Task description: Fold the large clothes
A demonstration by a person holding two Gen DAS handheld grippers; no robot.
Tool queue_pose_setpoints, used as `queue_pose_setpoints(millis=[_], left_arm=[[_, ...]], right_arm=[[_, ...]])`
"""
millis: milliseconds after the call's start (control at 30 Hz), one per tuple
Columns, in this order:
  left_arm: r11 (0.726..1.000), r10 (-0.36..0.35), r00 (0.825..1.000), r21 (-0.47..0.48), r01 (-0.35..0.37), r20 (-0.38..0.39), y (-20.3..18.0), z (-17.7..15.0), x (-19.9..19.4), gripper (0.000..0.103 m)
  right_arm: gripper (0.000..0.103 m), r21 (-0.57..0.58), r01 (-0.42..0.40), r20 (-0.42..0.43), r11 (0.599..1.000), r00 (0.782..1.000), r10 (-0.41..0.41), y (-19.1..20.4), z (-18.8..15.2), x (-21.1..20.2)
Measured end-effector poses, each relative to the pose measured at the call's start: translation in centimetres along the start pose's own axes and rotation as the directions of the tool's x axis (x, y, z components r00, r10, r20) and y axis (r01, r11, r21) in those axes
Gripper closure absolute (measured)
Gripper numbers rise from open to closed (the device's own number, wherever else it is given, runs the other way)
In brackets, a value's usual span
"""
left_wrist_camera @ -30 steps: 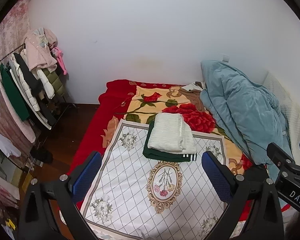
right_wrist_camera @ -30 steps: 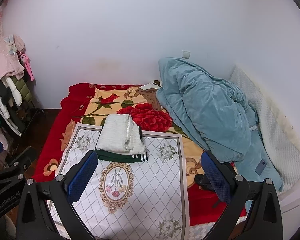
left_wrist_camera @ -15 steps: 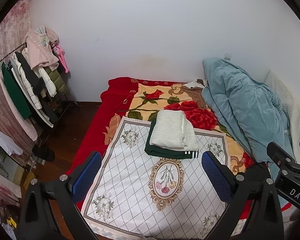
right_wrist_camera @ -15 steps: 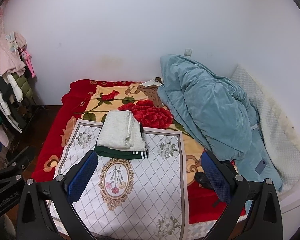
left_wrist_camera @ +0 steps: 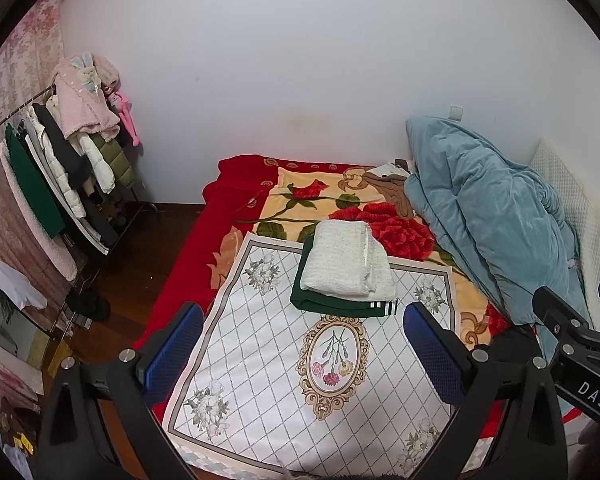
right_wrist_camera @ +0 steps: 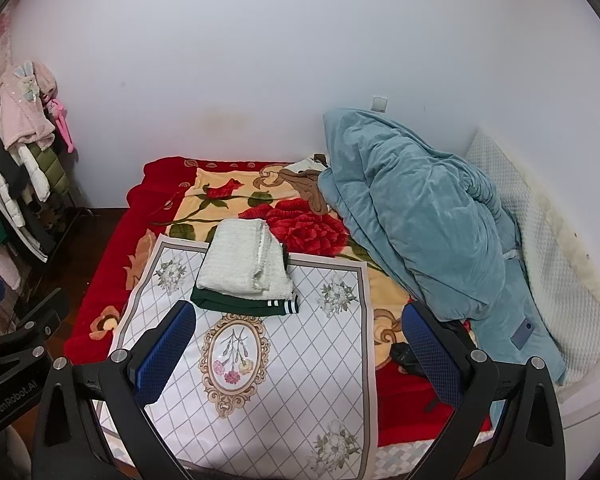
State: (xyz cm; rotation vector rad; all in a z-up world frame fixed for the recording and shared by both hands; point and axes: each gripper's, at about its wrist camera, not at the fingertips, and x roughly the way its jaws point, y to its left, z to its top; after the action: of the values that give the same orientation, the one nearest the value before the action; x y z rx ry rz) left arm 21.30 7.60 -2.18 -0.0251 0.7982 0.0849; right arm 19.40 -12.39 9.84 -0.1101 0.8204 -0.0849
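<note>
A folded white knit garment lies on top of a folded dark green garment with white stripes. The stack rests at the far edge of a white floral mat spread over the bed. My left gripper is open, held above the mat's near part, well short of the stack, with nothing between its blue pads. My right gripper is open too, over the mat and bed edge, holding nothing.
A heaped teal duvet fills the bed's right side, against a white quilted pillow. A red rose blanket covers the bed. A rack of hanging clothes stands left on the wooden floor. A black object lies by the duvet.
Both grippers have drawn back and slightly up from the bed, so the folded stack sits farther away in view. Nothing on the bed has moved.
</note>
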Motion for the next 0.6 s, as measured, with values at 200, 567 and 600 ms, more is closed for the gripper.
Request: queue_pose_setpoints(millis=[200,567,600], left_arm=[[1.000,0.002,1.000,0.000,-0.002,0.002,0.2,-0.2,-0.4,0.001],[1.000,0.005,1.000,0.005,-0.005,0.008,0.6,-0.4,-1.2,0.001],[1.000,0.004,1.000,0.004,-0.004,0.008,0.7,-0.5,-1.2,0.001]], right_arm=[[0.000,-0.011,0.005,0.003,1.000,1.000,-0.005,0.2,0.3,-0.1],[0.000,-0.008,-0.001,0.001,1.000,1.000,0.001,0.4,0.4,-0.1],[0.000,-0.008,-0.002,-0.001,1.000,1.000,0.002,0.4,0.4,-0.1]])
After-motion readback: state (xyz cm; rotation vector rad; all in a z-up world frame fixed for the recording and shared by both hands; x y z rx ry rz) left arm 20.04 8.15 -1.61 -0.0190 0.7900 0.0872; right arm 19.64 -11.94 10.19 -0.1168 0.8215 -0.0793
